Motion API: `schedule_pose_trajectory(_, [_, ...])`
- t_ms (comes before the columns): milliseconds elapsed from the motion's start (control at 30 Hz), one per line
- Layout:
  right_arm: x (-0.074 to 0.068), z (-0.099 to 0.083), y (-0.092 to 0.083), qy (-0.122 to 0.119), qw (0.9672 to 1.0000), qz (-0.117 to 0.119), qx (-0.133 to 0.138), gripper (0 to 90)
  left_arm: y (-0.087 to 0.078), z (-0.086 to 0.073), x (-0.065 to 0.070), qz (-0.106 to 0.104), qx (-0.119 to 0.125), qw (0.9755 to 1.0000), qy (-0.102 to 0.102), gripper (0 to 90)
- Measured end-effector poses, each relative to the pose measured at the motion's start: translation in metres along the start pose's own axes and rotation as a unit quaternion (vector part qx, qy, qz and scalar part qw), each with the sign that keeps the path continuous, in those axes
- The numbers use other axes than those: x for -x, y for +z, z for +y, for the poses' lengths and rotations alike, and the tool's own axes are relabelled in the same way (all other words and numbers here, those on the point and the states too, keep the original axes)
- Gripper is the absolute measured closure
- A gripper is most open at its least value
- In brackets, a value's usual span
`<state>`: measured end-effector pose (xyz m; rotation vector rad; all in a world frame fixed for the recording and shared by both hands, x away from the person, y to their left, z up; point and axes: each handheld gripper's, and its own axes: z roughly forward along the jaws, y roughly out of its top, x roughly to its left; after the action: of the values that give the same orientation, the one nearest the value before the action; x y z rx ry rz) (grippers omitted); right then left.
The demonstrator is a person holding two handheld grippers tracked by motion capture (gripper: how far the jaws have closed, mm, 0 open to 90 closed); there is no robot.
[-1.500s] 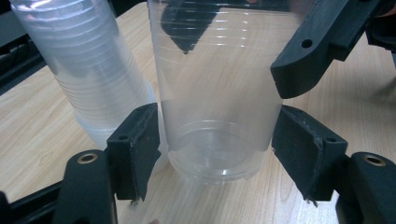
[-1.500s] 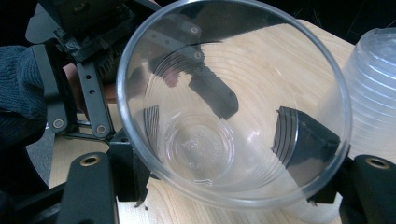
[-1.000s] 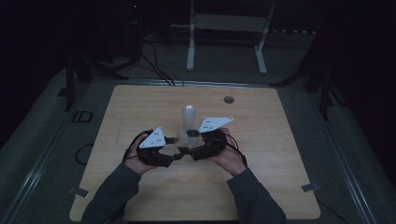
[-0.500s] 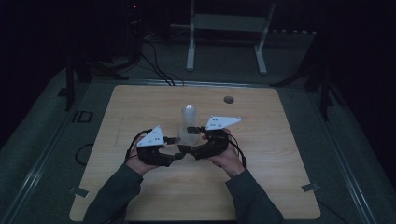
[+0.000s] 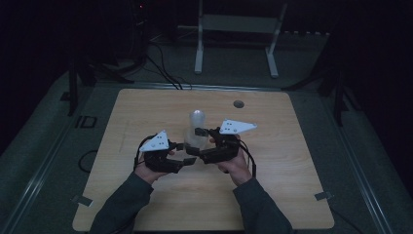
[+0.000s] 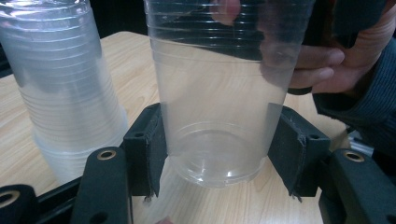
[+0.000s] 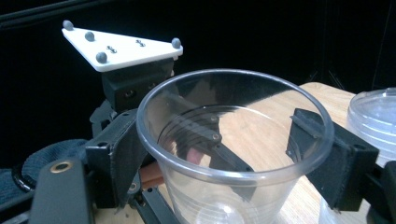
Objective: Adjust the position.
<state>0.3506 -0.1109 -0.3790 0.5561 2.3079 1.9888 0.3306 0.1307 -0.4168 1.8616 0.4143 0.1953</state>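
Observation:
A clear plastic cup (image 6: 219, 116) stands on the wooden table (image 5: 146, 112), just in front of a stack of the same cups (image 5: 196, 127). My left gripper (image 6: 219, 154) is shut on the cup's base, one pad against each side. In the right gripper view, the cup's round rim (image 7: 233, 74) lies between the jaws of my right gripper (image 7: 224, 149). Those jaws have just been opening, and the pads now stand right at the rim without squeezing it. The stack (image 6: 60, 93) rises beside the held cup. In the high view both grippers, left (image 5: 180, 152) and right (image 5: 202, 136), meet at the stack's foot.
A small dark round spot (image 5: 238, 104) lies on the table's far side. A white stand (image 5: 236, 29) and cables (image 5: 160, 68) sit on the dark floor beyond the table. The person's right hand (image 6: 336, 60) is close behind the cup.
The right gripper's plate has shifted slightly to the right. Both hands otherwise stay in place at the stack.

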Motion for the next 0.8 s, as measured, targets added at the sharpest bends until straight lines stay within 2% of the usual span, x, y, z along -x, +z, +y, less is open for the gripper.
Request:
schedule_pose_trajectory(433, [-0.0011,-0.0004,-0.0014,-0.004,0.9998,-0.006,0.020,23.9,0.0018,-0.0030,-0.0012,-0.017,0.017,0.9996,-0.013,41.0])
schedule_pose_trajectory(633, [-0.0021,-0.0011,-0.0016,-0.011,0.9997,-0.009,0.017,26.5,0.0020,-0.0028,-0.0009,-0.016,0.010,0.9998,-0.010,39.5])
schedule_pose_trajectory(800, [-0.0022,-0.0011,-0.0020,-0.010,0.9997,-0.010,0.020,27.1,0.0041,-0.0029,0.0004,-0.008,0.000,0.9999,-0.007,32.9])
